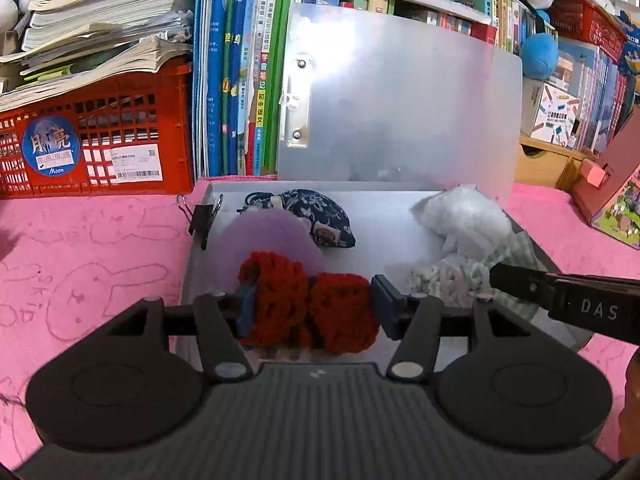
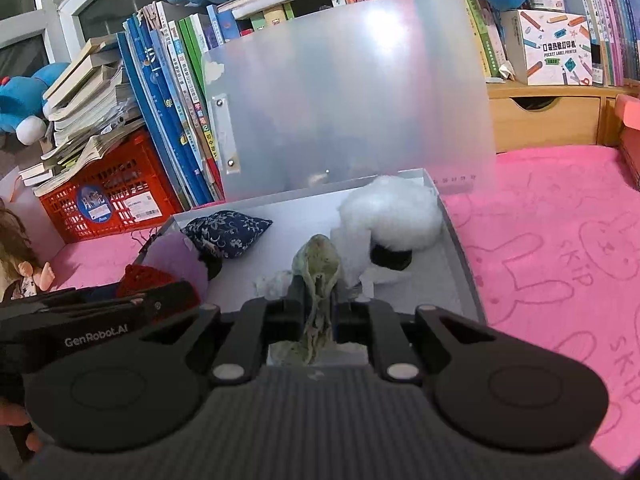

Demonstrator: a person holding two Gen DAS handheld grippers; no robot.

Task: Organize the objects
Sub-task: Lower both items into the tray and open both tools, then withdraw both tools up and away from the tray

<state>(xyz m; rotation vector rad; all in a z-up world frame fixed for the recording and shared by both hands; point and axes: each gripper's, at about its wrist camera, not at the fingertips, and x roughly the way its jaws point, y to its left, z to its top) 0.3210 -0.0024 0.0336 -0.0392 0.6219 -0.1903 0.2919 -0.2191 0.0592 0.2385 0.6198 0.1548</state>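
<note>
Currently the left gripper [image 1: 312, 304] is partly closed, its two blue pads pressing either side of a red crocheted piece [image 1: 310, 308], held just above the near edge of an open grey box [image 1: 400, 220]. The right gripper [image 2: 318, 312] is nearly closed, pinching a pale green checked cloth [image 2: 318, 276] over the same box. Both seem to be mid-placement, so the next move likely calls for lowering each item onto a bare part of the floor and opening the jaws. Inside the box, counted: one dark blue floral pouch [image 1: 320, 216], one lilac soft shape [image 1: 268, 236], one white fluffy ball [image 2: 390, 216]. One black binder clip [image 1: 204, 216] grips the left wall. The box rests on a pink mat [image 2: 560, 240], its translucent lid [image 1: 400, 100] upright behind.
</note>
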